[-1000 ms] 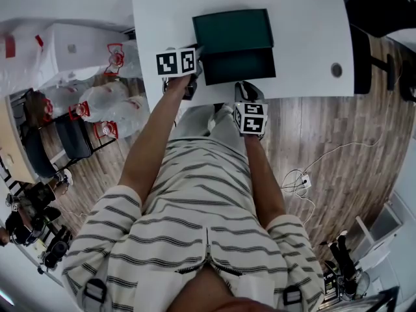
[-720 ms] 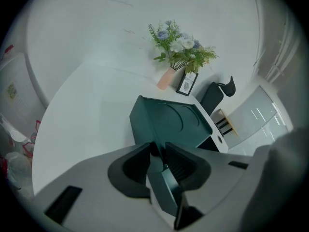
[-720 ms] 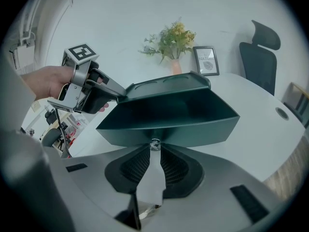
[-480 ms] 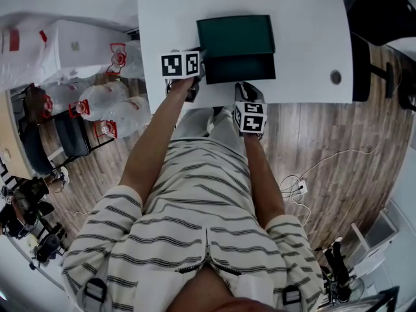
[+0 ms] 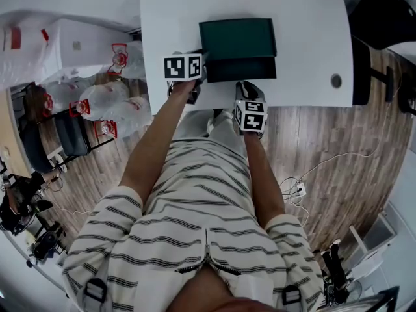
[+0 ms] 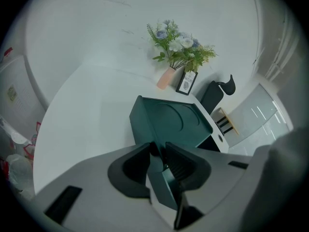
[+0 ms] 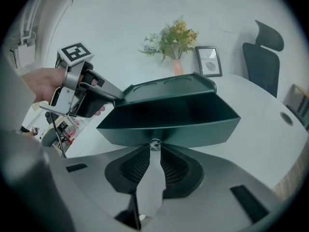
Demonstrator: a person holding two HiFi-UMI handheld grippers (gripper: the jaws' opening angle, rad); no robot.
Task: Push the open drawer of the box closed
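Head view: a dark green rectangular box point(image 5: 237, 38) is sitting on a white table point(image 5: 169, 18), its open drawer point(image 5: 239, 69) jutting toward the person. Left gripper view: the left gripper point(image 6: 161, 154) is pinching the box's near corner wall tight, likely steadying it. Right gripper view: the right gripper point(image 7: 154, 148) is clamping the drawer's small silver knob point(image 7: 154, 143), so the closing push seems about to begin, calling for a straight shove inward.

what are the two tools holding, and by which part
The left tool clamps the box by its front left corner. The right tool pinches the small knob on the drawer front.
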